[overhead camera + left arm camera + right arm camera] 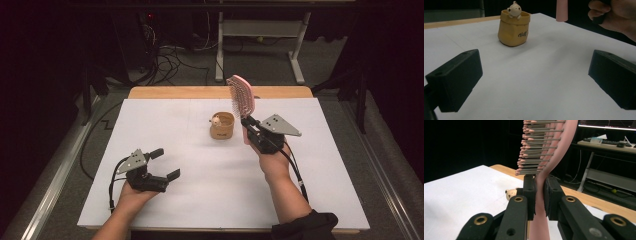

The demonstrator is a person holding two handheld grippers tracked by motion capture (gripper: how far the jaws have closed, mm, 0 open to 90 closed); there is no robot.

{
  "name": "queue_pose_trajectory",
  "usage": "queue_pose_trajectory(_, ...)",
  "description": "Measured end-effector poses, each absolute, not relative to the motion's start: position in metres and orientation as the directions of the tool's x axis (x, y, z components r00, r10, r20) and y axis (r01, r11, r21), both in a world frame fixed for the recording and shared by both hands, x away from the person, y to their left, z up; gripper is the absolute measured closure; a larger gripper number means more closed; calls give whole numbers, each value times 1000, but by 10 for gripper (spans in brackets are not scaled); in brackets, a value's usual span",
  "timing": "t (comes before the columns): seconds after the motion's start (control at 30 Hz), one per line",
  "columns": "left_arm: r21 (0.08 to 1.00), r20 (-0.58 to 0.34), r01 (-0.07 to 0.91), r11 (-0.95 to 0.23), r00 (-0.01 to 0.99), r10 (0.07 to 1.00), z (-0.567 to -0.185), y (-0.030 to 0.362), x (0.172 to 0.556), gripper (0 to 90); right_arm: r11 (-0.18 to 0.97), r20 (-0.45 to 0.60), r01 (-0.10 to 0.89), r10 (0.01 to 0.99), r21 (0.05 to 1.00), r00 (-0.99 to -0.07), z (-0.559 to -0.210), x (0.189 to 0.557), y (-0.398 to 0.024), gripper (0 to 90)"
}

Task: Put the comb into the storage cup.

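pink hairbrush (pixel 541 157) clamped in right gripper (pixel 539 195); left gripper (pixel 534 82) wide open, empty; its view shows pot's (pixel 513 30) lettering.

One pink hairbrush (pixel 241 95) is counted, one tan cup (pixel 222 126) with one small bear figure (pixel 216 120) on its rim, two grippers, and one counter (pixel 200 200).
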State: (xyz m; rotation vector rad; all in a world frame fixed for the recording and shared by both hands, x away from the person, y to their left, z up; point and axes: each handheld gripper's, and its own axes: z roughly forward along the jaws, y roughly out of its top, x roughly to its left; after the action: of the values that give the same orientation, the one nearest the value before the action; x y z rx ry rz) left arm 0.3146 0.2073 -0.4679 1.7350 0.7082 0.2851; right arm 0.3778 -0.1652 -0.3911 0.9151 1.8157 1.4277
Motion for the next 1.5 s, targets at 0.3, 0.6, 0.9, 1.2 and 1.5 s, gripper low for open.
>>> queue_pose_trajectory(0.3, 940, -178, 314, -132, 784, 595, -468, 209, 314, 0, 147, -55, 127, 836, 981, -547, -382, 393, -157, 824)
queue_pose_trajectory(0.6, 938, -170, 312, -152, 795, 582, -469, 204, 315, 0, 120, -38, 119, 841, 986, -539, -378, 415, -149, 823)
queue_pose_trajectory(0.9, 939, -185, 318, -133, 791, 582, -468, 208, 314, 0, 101, -30, 103, 842, 990, -538, -379, 440, -129, 824)
queue_pose_trajectory(1.2, 938, -185, 320, -134, 788, 587, -468, 209, 313, 0, 98, -24, 113, 850, 989, -526, -383, 454, -119, 823)
queue_pose_trajectory(1.5, 938, -182, 319, -137, 789, 587, -469, 208, 313, 0, 100, -15, 133, 851, 986, -525, -396, 460, -114, 823)
